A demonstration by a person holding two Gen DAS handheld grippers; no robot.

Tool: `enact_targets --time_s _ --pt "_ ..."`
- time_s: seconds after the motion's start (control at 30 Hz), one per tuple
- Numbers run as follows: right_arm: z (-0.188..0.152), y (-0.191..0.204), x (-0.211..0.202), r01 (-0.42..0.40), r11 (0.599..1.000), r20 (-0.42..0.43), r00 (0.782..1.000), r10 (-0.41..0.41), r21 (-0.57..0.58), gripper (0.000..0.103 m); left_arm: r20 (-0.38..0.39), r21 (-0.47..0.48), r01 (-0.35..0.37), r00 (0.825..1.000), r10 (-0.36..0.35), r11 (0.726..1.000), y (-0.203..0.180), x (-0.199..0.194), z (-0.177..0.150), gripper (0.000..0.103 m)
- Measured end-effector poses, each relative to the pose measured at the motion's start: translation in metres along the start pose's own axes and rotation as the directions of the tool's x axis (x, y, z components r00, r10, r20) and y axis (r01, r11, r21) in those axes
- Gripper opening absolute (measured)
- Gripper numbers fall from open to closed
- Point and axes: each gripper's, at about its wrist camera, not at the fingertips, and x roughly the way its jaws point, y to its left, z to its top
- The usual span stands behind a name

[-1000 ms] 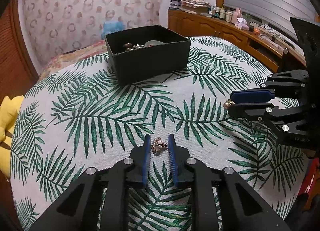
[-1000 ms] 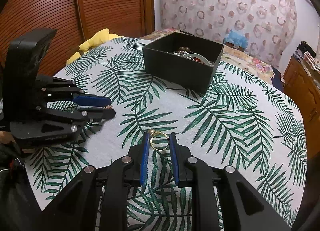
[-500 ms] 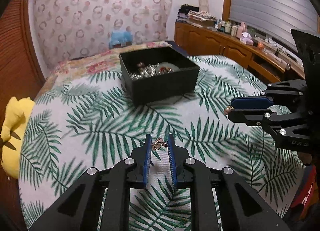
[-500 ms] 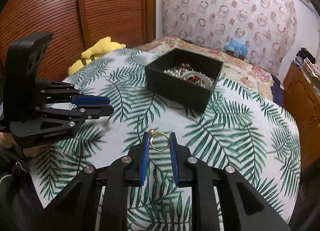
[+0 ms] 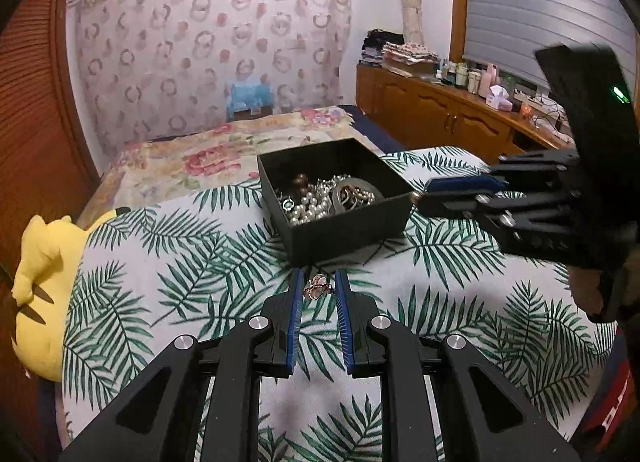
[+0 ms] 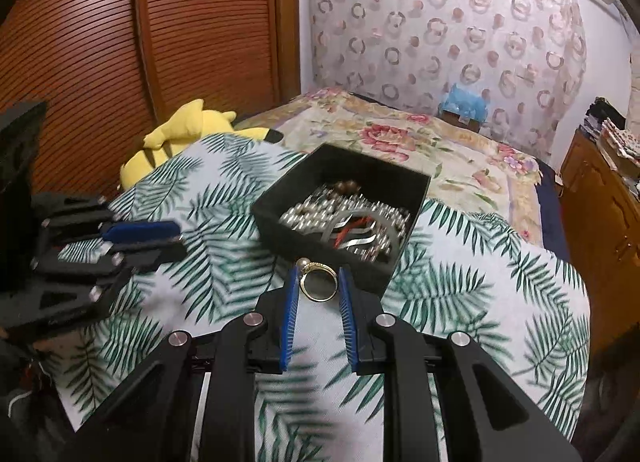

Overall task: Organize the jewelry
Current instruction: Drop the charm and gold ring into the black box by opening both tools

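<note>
A black open box (image 5: 348, 240) (image 6: 320, 246) holding pearls, bangles and other jewelry stands on the palm-leaf tablecloth. My left gripper (image 5: 319, 289) is shut on a small rose-gold earring (image 5: 317, 288), held above the cloth just short of the box's near wall. My right gripper (image 6: 319, 282) is shut on a gold ring with a pearl (image 6: 318, 281), held just in front of the box's near corner. The right gripper also shows in the left wrist view (image 5: 424, 198), close to the box's right side. The left gripper shows in the right wrist view (image 6: 176, 240).
A yellow plush toy (image 5: 40, 282) (image 6: 176, 142) lies at the table's left edge. A floral bedspread (image 5: 208, 158) lies behind the table. A wooden dresser (image 5: 452, 118) with bottles stands at the right. A wooden slatted door (image 6: 120, 42) is at the left.
Both grippers rose and moved forward toward the box, each carrying its piece of jewelry. The box now appears closer, and its contents show from above.
</note>
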Motion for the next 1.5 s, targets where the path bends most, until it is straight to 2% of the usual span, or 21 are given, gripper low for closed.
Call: enact_targets --time_s 0.23,0.47,0.57,1.07,1.3,1.5 --pt "0.029 -0.022 0.020 0.008 0.998 0.002 1.000 -0.008 0.059 0.023 0.021 0.012 -0.009 1.000 0.008 1.000 0.000 0.002 0.017 0.015" --pt "0.043 -0.034 0.038 0.020 0.997 -0.009 1.000 -0.019 0.075 0.023 0.032 0.015 -0.017 0.999 0.017 1.000 0.004 0.010 0.035 0.015" --pt "0.044 -0.041 0.045 -0.002 0.994 -0.026 1.000 0.005 0.109 0.033 0.032 0.013 -0.020 0.999 0.019 1.000 0.005 0.016 0.041 0.015" --pt "0.017 -0.068 0.037 0.041 0.988 -0.031 0.999 -0.037 0.151 0.033 0.014 0.011 -0.043 0.999 0.042 0.999 0.005 0.063 0.076 0.015" --pt "0.007 -0.071 0.029 0.066 0.987 -0.032 0.998 -0.062 0.146 0.033 -0.021 -0.030 -0.048 0.999 0.048 0.998 0.010 0.089 0.085 0.015" --pt "-0.001 -0.071 0.022 0.058 0.985 -0.016 0.998 -0.057 0.163 0.033 -0.038 -0.046 -0.056 0.998 0.054 0.997 0.013 0.096 0.086 0.018"
